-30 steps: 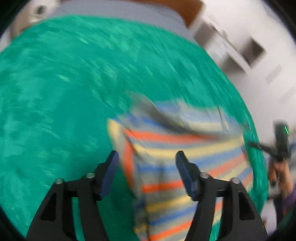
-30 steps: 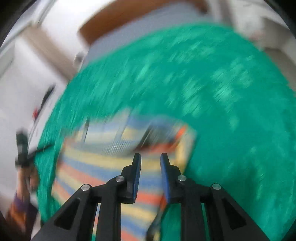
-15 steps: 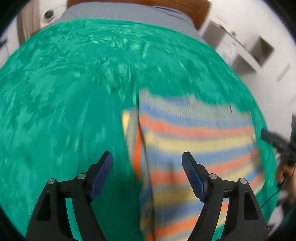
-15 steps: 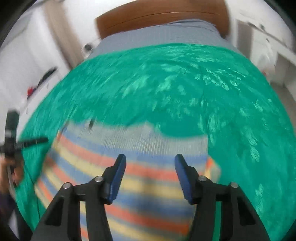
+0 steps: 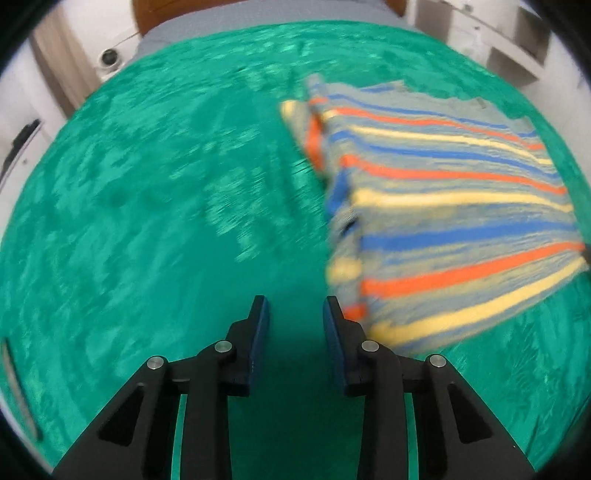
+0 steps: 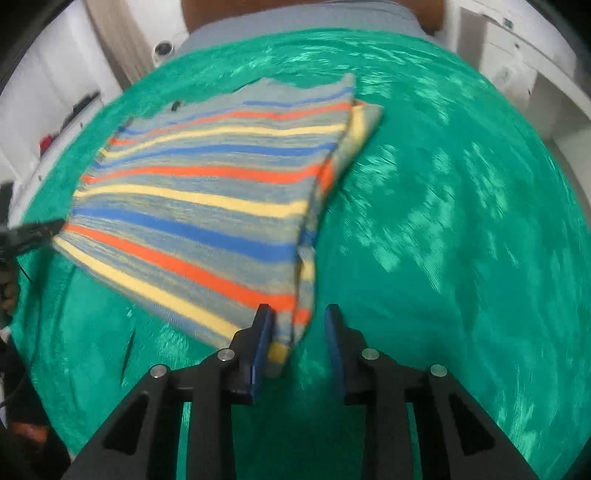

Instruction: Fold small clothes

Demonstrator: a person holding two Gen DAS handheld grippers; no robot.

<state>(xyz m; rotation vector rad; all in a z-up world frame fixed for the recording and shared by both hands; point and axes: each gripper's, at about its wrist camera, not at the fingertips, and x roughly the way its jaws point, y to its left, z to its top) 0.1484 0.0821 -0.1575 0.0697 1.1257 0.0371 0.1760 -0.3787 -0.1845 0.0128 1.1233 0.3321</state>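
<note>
A small striped garment (image 5: 443, 206), grey with orange, yellow and blue bands, lies folded on the green bedspread (image 5: 147, 221). In the left wrist view it lies to the right of my left gripper (image 5: 295, 317), which is open and empty over bare bedspread. In the right wrist view the garment (image 6: 207, 206) lies to the left, and its near right corner sits between and just ahead of the fingers of my right gripper (image 6: 299, 325), which is open. The other gripper's tip shows at the left edge (image 6: 33, 230).
The bed's grey sheet and wooden headboard (image 6: 295, 14) are at the far end. White furniture (image 6: 517, 55) stands to the right of the bed, a white wall and shelf (image 6: 55, 110) to the left. Green bedspread (image 6: 461, 221) stretches right of the garment.
Both grippers have let go and pulled back toward the near edge. The right gripper opened; the garment's sides are now folded in and it lies flat. The left gripper narrowed somewhat.
</note>
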